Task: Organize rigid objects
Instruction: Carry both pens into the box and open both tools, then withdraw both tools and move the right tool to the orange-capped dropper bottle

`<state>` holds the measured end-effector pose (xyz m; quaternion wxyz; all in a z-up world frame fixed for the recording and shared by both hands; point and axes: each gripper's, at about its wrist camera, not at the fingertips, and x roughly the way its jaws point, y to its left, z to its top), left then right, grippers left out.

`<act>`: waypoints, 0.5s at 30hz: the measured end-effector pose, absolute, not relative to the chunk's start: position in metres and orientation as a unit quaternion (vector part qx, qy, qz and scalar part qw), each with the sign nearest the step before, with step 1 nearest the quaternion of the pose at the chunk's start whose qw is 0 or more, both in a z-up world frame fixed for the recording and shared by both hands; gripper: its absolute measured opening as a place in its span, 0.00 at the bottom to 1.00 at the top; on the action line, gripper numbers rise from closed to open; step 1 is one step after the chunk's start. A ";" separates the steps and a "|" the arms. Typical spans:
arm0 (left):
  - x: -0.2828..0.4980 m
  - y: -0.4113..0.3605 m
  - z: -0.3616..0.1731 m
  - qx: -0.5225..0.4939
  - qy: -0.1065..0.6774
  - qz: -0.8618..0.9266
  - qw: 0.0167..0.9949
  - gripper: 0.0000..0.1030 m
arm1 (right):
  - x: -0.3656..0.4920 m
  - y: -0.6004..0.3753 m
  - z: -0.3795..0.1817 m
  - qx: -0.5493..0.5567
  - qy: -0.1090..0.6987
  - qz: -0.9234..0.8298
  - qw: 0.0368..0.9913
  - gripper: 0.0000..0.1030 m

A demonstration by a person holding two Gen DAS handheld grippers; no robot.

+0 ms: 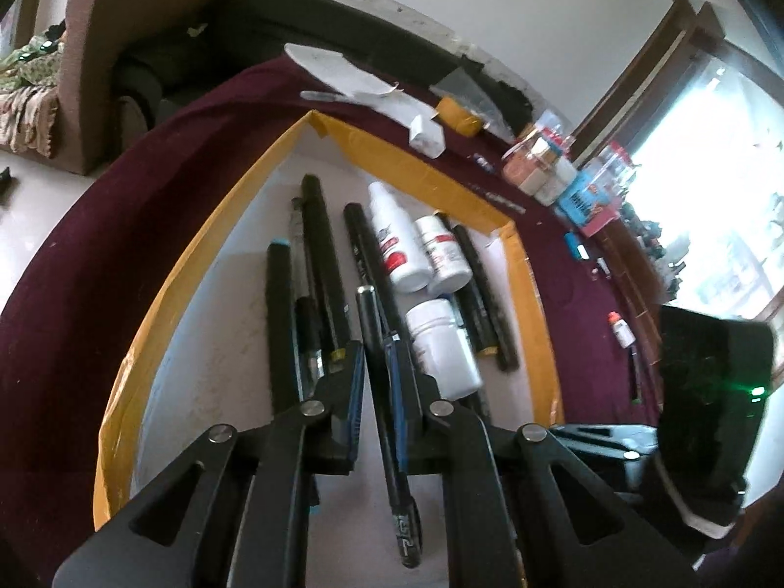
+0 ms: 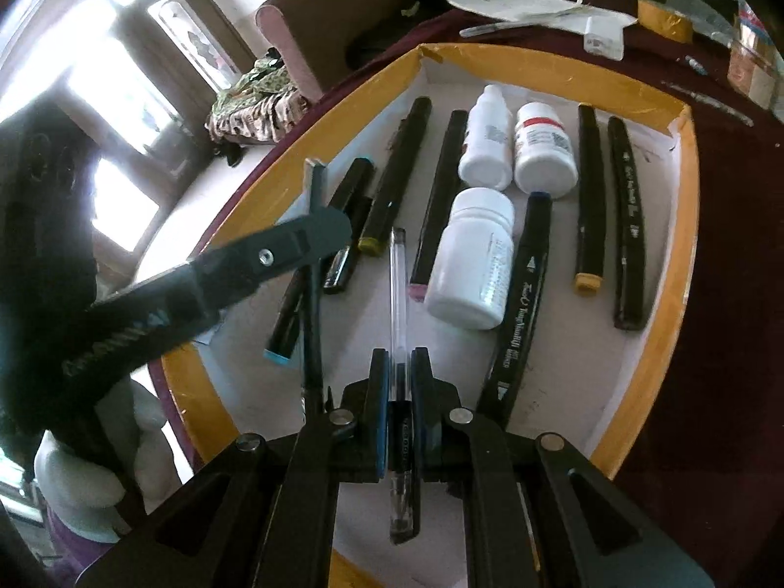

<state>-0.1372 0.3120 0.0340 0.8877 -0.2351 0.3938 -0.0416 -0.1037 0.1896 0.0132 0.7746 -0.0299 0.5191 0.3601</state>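
Note:
A white tray with an orange rim (image 1: 161, 294) (image 2: 686, 225) lies on a maroon cloth. In it lie several black markers (image 1: 321, 264) (image 2: 590, 196) and three white bottles (image 1: 443, 348) (image 2: 473, 259). My left gripper (image 1: 375, 348) is shut on a black pen (image 1: 387, 416) and holds it over the tray's left part. It shows in the right wrist view as a dark arm (image 2: 313, 230) with the pen (image 2: 311, 323) hanging below it. My right gripper (image 2: 399, 357) is shut on a clear pen (image 2: 399, 294), held above the tray's near middle.
On the cloth beyond the tray lie white paper (image 1: 343, 73), a roll of orange tape (image 1: 458, 115), a small white box (image 1: 426, 137) and jars (image 1: 534, 157). A brown sofa (image 1: 93, 49) stands behind the table. A window (image 1: 710, 171) is at the right.

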 end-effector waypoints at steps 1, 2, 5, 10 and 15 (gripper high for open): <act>-0.139 0.311 0.034 -0.235 0.394 -0.040 0.888 0.19 | -0.105 0.188 0.015 -0.033 0.513 0.358 0.779 0.08; -0.140 0.311 0.034 -0.235 0.393 -0.039 0.888 0.27 | -0.107 0.186 0.017 -0.036 0.510 0.357 0.782 0.08; -0.147 0.309 0.039 -0.235 0.385 -0.021 0.892 0.61 | -0.111 0.178 0.024 -0.036 0.496 0.358 0.790 0.14; -0.153 0.297 0.056 -0.200 0.367 0.024 0.908 0.70 | -0.110 0.152 0.039 -0.011 0.467 0.352 0.811 0.29; -0.155 0.264 0.076 -0.104 0.345 0.112 0.926 0.81 | -0.108 0.115 0.058 -0.013 0.411 0.305 0.859 0.51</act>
